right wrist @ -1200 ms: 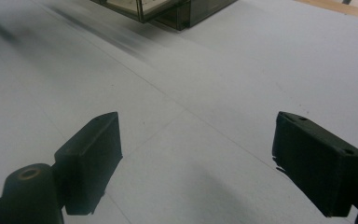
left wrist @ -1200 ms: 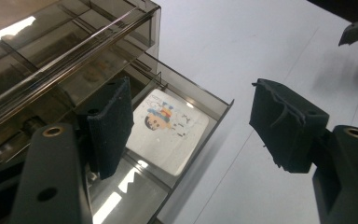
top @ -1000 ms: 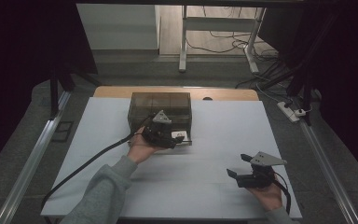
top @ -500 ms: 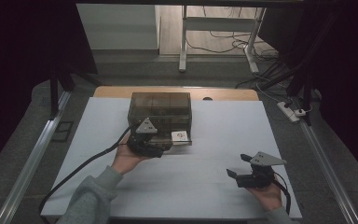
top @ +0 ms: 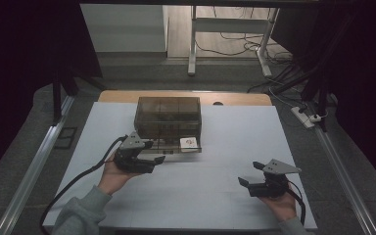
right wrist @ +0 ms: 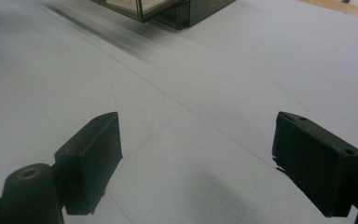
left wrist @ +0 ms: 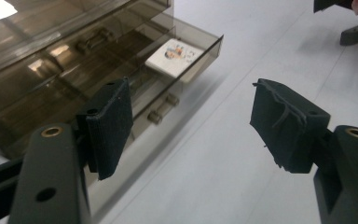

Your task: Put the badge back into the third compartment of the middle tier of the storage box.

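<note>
A smoky see-through box [top: 169,115] stands at the far middle of the white table [top: 215,196]. Its low drawer [top: 176,146] is pulled out toward me, and a white card [top: 189,142] lies in it. My left gripper [top: 157,160] hovers just left of the drawer's front, open, with nothing between its pads. In the left gripper view the left gripper [left wrist: 198,126] looks past the drawer [left wrist: 200,51] and card [left wrist: 173,56]. My right gripper [top: 249,174] rests at the near right, open and holding nothing. The right gripper [right wrist: 196,158] faces bare tabletop, with the box [right wrist: 191,11] far ahead.
A wooden strip [top: 235,98] borders the table's far edge. Metal rails [top: 29,166] run along both sides. Beyond the table are a desk frame [top: 193,44] and floor cables [top: 284,73]. My left gripper's cable [top: 73,186] trails off the near left.
My left gripper has drawn away from the box front, moving left and toward me. The drawer, card and right gripper have stayed put.
</note>
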Tool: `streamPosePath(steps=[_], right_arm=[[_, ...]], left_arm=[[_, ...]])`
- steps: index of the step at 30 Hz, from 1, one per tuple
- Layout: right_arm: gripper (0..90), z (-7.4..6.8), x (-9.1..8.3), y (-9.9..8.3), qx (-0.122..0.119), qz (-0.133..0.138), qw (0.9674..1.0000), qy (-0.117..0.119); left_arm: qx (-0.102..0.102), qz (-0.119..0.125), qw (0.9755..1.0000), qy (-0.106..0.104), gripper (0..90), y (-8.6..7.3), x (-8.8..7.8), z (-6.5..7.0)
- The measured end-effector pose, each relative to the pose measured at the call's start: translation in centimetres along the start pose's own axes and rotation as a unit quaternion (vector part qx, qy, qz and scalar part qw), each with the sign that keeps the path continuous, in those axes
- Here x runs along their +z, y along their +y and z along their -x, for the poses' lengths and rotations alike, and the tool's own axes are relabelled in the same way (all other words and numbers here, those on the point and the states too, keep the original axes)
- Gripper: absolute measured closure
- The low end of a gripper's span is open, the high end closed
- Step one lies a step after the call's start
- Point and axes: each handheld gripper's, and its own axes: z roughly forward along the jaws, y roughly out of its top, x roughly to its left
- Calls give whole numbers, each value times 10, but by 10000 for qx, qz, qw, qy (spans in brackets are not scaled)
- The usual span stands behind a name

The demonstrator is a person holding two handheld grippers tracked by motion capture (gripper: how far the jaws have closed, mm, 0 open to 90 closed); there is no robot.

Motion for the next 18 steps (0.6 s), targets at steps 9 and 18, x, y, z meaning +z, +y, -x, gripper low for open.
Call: streamPosePath(steps=[9, 18], right_arm=[[150, 1, 0, 0, -4, -34, 10000, -46], [150, 0, 1, -1, -13, -40, 10000, -19]], left_arm=[[-158, -129, 9997, 154, 286, -34, -16, -4], [-394, -149, 9983, 399, 286, -64, -34, -13]])
